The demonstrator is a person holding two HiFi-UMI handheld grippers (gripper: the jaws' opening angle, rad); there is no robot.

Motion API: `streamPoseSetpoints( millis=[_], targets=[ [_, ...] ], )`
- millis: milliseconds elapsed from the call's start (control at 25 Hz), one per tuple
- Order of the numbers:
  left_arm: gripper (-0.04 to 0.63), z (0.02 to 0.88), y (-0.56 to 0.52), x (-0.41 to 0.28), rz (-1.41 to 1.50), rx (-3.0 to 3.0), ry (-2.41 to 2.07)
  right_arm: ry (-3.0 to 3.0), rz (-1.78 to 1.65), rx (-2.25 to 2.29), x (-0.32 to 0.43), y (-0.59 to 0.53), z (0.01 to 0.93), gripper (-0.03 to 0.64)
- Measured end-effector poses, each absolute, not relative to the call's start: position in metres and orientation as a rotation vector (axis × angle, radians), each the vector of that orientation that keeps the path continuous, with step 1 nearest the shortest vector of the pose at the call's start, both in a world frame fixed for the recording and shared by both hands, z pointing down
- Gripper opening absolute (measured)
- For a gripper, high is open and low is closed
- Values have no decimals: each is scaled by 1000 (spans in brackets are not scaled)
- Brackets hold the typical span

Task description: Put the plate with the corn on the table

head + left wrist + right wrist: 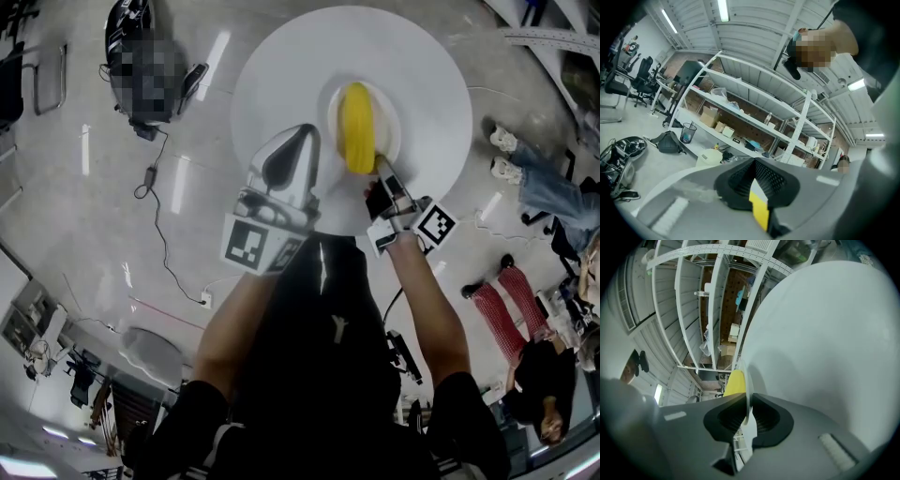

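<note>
Right gripper [382,176] is clamped on the near rim of the plate [387,127], which carries the corn [357,127] over the round table [281,66] at upper centre. Left gripper [298,141] is closed and empty. Whether the plate has touched down is unclear, and it has not been released.

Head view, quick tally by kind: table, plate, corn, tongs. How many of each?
table: 1
plate: 1
corn: 1
tongs: 2 (left tongs, right tongs gripping the plate rim)
total: 5
</note>
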State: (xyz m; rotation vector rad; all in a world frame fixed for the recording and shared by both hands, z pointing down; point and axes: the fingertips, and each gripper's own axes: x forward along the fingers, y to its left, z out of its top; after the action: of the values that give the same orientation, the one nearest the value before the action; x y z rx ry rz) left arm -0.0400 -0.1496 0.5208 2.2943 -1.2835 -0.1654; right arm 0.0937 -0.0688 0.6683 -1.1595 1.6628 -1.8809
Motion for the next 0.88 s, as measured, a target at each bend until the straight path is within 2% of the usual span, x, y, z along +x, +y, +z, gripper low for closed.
streamPoseSetpoints(
  millis=[880],
  targets=[
    [5,530,-150,-39,-160,2264,-1293,1566,-1962,-1231,96,-68,685,40]
  ],
)
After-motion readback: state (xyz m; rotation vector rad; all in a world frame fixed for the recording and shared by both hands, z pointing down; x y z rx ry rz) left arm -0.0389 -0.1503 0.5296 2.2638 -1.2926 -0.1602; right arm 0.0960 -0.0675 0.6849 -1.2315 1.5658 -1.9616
